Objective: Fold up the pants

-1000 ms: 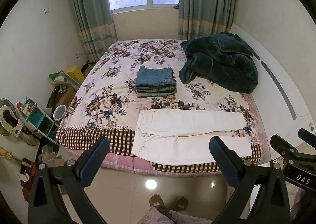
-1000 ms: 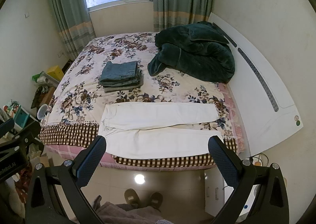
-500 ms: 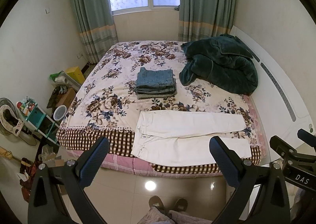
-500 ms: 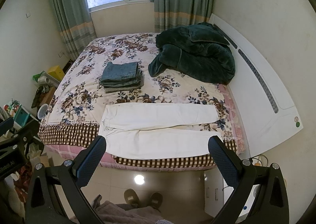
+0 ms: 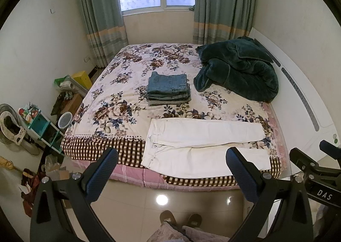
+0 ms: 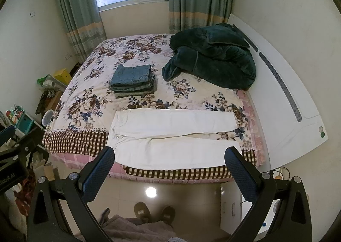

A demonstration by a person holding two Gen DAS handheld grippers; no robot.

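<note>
white pants (image 5: 204, 146) flat along near edge of floral bed (image 5: 119, 97), legs apart | left gripper (image 5: 170, 163) and right gripper (image 6: 169, 162) raised above floor, jaws wide apart, empty | risk: near leg overhangs edge, a one-layer pinch could drag it off

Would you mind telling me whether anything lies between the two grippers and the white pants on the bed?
Nothing visible does. The white pants lie flat at the bed's near edge, and both the left gripper and right gripper hang open above the floor before them.
</note>
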